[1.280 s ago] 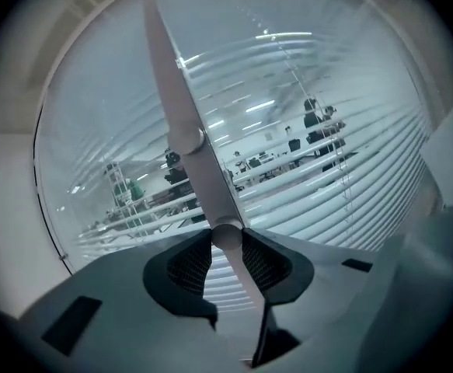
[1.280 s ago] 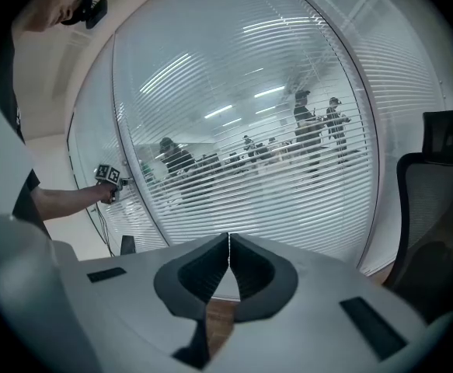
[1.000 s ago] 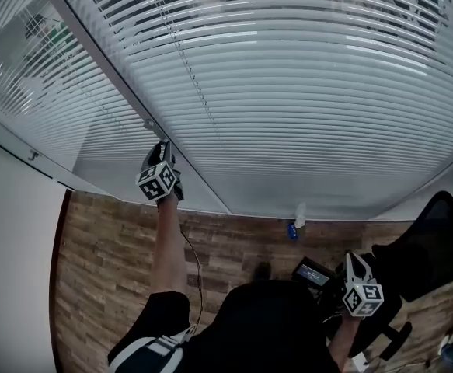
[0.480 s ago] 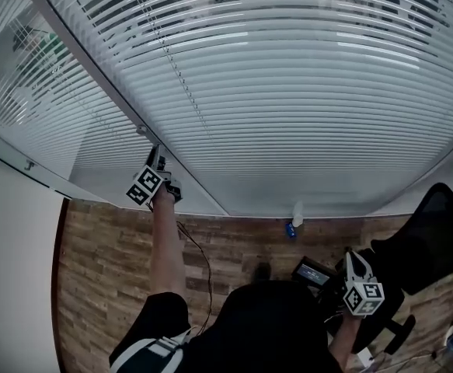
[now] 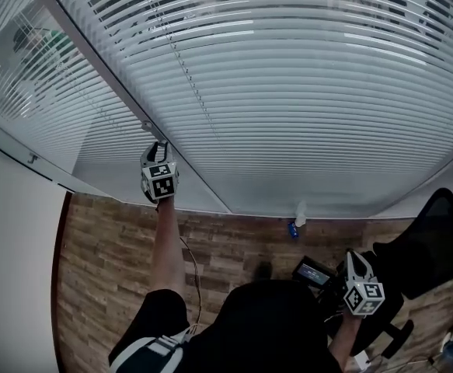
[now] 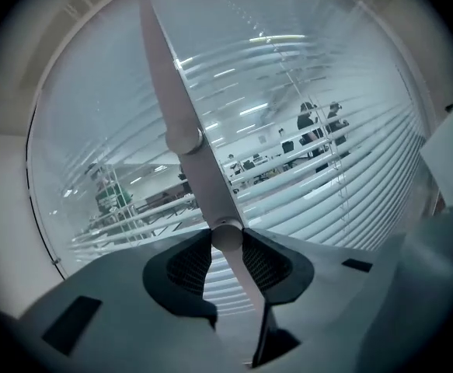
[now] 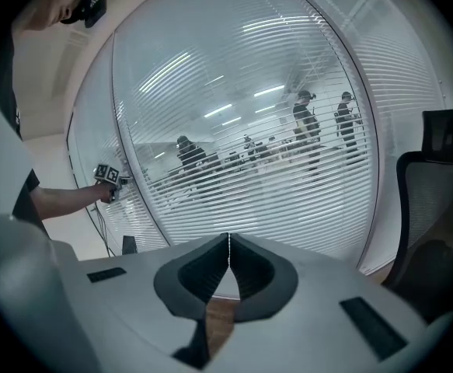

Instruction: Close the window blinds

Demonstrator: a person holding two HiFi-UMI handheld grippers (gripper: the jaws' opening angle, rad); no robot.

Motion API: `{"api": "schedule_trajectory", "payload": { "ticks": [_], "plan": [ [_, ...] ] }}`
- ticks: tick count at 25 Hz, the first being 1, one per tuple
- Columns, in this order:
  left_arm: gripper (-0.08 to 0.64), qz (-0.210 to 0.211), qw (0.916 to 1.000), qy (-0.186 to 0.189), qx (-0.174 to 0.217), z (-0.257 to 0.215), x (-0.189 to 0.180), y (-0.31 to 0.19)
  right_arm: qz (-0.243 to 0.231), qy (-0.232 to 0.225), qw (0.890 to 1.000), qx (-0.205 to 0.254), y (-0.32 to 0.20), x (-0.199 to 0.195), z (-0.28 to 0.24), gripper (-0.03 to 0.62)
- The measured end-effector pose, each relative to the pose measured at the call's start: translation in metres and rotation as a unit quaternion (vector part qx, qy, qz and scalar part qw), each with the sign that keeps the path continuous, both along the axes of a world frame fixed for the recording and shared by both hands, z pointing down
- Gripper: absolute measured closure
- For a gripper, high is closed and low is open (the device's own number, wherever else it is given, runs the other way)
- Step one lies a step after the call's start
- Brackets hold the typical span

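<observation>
Wand (image 6: pixel 187 142) in left hand-held gripper (image 6: pixel 227 239)

1. An office: its glass partition walls carry white horizontal-slat blinds (image 5: pixel 311 115).
2. Beyond the slats are standing people (image 7: pixel 308 127) and long ceiling strip lights (image 7: pixel 164 67).
3. A black mesh-backed office chair (image 7: pixel 436 200) stands on a brown wood-plank floor (image 5: pixel 102 270).

Wood-plank floor (image 5: pixel 117 270), white wall (image 5: pixel 12 286) left, black office chair (image 5: pixel 432 243) right, ceiling lights (image 7: pixel 269 92) lit beyond.

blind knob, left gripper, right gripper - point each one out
blind knob (image 6: pixel 226 238): left gripper view, its round face between the pads.
left gripper (image 5: pixel 159 146): head view, midway between its fingertips.
right gripper (image 7: pixel 228 243): right gripper view, where its shut tips meet.
</observation>
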State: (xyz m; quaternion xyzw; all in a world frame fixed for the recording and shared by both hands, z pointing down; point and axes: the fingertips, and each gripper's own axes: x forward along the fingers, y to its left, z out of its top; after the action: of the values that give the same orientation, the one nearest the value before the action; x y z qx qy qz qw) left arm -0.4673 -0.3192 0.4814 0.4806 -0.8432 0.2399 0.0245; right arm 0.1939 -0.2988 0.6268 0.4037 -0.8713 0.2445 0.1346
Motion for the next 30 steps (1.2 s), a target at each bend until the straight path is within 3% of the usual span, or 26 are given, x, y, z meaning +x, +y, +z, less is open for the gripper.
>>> {"api": "schedule_trajectory", "payload": {
  "ticks": [2, 4, 6, 9, 10, 11, 12, 13, 16, 18, 20, 22, 24, 26, 28, 30],
  "plan": [
    [0.422, 0.006, 0.9983, 0.045, 0.036, -0.002, 0.005, 0.0, -0.003, -0.001, 1.0, 0.001, 0.0, -0.003, 0.0, 0.581],
    [0.417, 0.012, 0.985, 0.137, 0.104, -0.002, 0.009, 0.002, -0.004, -0.003, 1.0, 0.002, 0.0, -0.005, 0.0, 0.581],
    [0.393, 0.015, 0.9586, 0.224, 0.175, -0.003, 0.006, 0.005, -0.003, -0.003, 1.0, 0.002, 0.001, -0.005, 0.0, 0.581],
    [0.391, 0.012, 0.9141, 0.316, 0.254, -0.008, -0.004, 0.006, 0.0, -0.003, 1.0, 0.001, 0.002, -0.005, -0.001, 0.581],
    [0.396, 0.013, 0.902, 0.336, 0.271, -0.01, -0.006, 0.005, 0.001, -0.002, 1.0, 0.001, 0.002, -0.005, -0.001, 0.581],
    [0.417, 0.012, 0.896, 0.346, 0.278, -0.011, -0.007, 0.005, 0.002, -0.001, 1.0, 0.001, 0.002, -0.004, -0.001, 0.581],
    [0.42, 0.009, 0.8978, 0.344, 0.275, -0.011, -0.007, 0.005, 0.003, 0.0, 1.0, 0.0, 0.002, -0.003, 0.0, 0.581],
    [0.422, 0.005, 0.9077, 0.328, 0.262, -0.01, -0.007, 0.005, 0.005, 0.0, 1.0, 0.0, 0.002, -0.002, 0.0, 0.581],
    [0.422, -0.007, 0.9646, 0.204, 0.167, -0.008, -0.005, 0.004, 0.005, 0.0, 1.0, -0.001, 0.001, -0.004, 0.003, 0.581],
    [0.422, -0.009, 0.9922, 0.093, 0.083, -0.005, -0.002, 0.0, 0.004, 0.0, 1.0, -0.001, 0.001, -0.006, 0.006, 0.581],
    [0.422, -0.008, 0.9999, -0.012, 0.01, -0.004, -0.001, -0.004, 0.003, 0.0, 1.0, -0.001, 0.001, -0.008, 0.005, 0.581],
    [0.422, -0.007, 0.9968, -0.072, -0.033, -0.005, 0.0, -0.005, 0.002, 0.0, 1.0, -0.001, 0.0, -0.009, 0.003, 0.581],
    [0.422, -0.004, 0.9961, -0.08, -0.036, -0.006, 0.003, -0.005, -0.001, -0.001, 1.0, -0.001, 0.0, -0.009, 0.003, 0.581],
    [0.422, 0.001, 0.9992, -0.04, -0.003, -0.006, 0.004, -0.005, -0.002, -0.001, 1.0, -0.001, 0.001, -0.01, 0.004, 0.581],
    [0.409, 0.005, 0.9968, 0.051, 0.062, -0.005, 0.007, -0.001, -0.002, -0.001, 1.0, 0.0, 0.001, -0.011, 0.004, 0.581],
    [0.377, 0.005, 0.9788, 0.153, 0.136, -0.002, 0.006, 0.006, -0.003, -0.002, 1.0, 0.0, 0.0, -0.012, 0.004, 0.581]
  ]
}}
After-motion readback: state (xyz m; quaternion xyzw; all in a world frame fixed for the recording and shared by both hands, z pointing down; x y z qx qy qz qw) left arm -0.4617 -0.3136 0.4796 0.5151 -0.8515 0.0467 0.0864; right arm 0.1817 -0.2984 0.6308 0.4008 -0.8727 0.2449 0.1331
